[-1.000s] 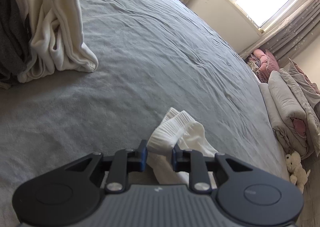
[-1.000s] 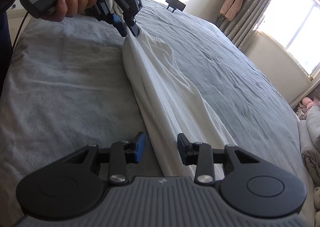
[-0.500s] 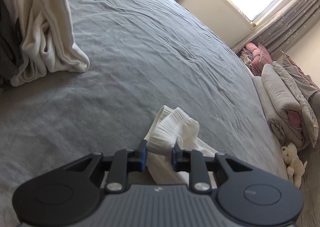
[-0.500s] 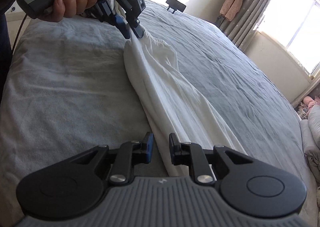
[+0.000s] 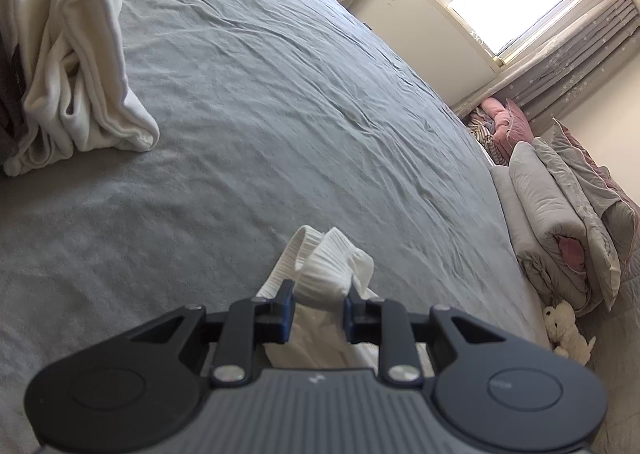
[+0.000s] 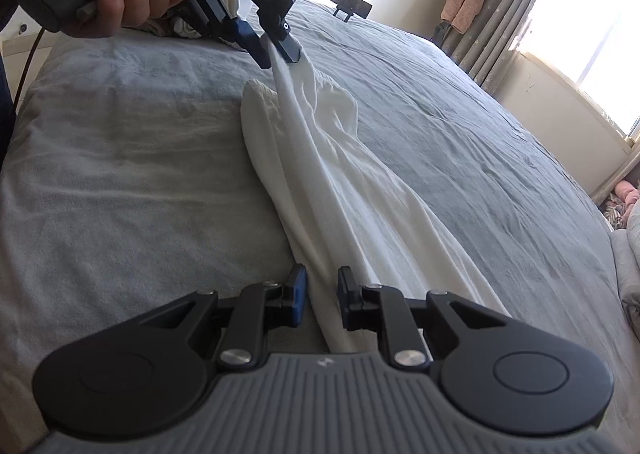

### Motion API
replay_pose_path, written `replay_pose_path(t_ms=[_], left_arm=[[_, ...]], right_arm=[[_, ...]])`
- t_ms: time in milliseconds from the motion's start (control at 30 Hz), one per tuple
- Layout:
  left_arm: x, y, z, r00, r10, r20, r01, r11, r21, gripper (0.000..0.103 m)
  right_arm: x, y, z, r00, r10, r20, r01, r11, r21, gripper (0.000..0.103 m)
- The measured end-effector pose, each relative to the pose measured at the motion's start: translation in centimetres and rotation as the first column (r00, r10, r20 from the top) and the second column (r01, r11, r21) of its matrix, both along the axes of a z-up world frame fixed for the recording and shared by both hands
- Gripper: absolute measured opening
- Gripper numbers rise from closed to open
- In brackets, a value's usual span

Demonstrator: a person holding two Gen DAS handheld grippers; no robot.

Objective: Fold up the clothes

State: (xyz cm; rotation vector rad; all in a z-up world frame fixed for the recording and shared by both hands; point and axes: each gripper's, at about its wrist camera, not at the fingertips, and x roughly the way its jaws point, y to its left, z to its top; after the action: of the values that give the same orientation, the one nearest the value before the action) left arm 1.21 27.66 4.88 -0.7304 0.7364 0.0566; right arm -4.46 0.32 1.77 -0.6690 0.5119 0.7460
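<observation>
White garment (image 6: 320,182) lies stretched long on the grey bed (image 6: 120,174), running from the right gripper (image 6: 319,294) away to the left gripper (image 6: 276,50); both clench its ends. Cream blanket (image 5: 80,66) heaped far-left, well apart; folded quilts (image 5: 560,230) beside the bed

Garment (image 6: 320,158): stretched lengthwise across the bed (image 6: 120,174), between left gripper (image 6: 276,50) at its far end and right gripper (image 6: 322,298) at its near end. Heaped clothes (image 5: 80,54): far left on bed. Folded bedding (image 5: 560,230): beside bed, right.
</observation>
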Motion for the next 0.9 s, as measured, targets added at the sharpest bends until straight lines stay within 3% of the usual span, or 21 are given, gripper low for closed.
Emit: replay_pose_path(t_ms=[67,133,300,400,500,600,800,900], left_arm=[[0.1,-0.1,0.0,1.000,-0.002,0.001,0.002,1.000,0.002,0.024],[0.1,-0.2,-0.1,1.000,-0.002,-0.004,0.002,1.000,0.008,0.024],[-0.1,0.1,-0.7,0.999,0.014,-0.030,-0.014,1.000,0.006,0.024],[-0.6,0.0,-1.0,0.999,0.017,-0.041,-0.016,1.000,0.017,0.024],[-0.8,0.0,-1.6,0.998,0.022,-0.067,-0.021,1.000,0.023,0.024],[-1.0,0.3,-2.2,0.995,0.036,-0.093,-0.034,0.999,0.024,0.024],[-1.6,0.8,-2.6,0.993,0.042,-0.113,-0.043,0.999,-0.001,0.032],[-1.7,1.3,-2.3,0.994,0.042,-0.096,-0.045,0.999,-0.026,0.040]], right_arm=[[0.5,0.0,0.0,1.000,-0.012,-0.006,0.012,1.000,0.001,0.018],[0.3,0.2,0.1,1.000,-0.010,-0.005,0.010,1.000,-0.003,0.002],[-1.7,0.7,1.0,1.000,0.025,0.004,-0.025,1.000,-0.011,0.002],[-1.6,0.9,0.5,0.999,-0.011,-0.038,0.011,1.000,-0.013,0.002],[-1.9,1.4,-0.3,1.000,-0.004,-0.025,0.003,0.999,-0.039,0.003],[-1.8,1.0,0.4,0.999,-0.006,-0.052,0.006,1.000,-0.007,0.003],[-2.7,0.9,1.3,0.998,0.058,-0.015,-0.058,0.998,0.009,0.012],[-2.6,0.6,3.3,0.999,0.045,0.017,-0.047,0.995,0.084,0.014]])
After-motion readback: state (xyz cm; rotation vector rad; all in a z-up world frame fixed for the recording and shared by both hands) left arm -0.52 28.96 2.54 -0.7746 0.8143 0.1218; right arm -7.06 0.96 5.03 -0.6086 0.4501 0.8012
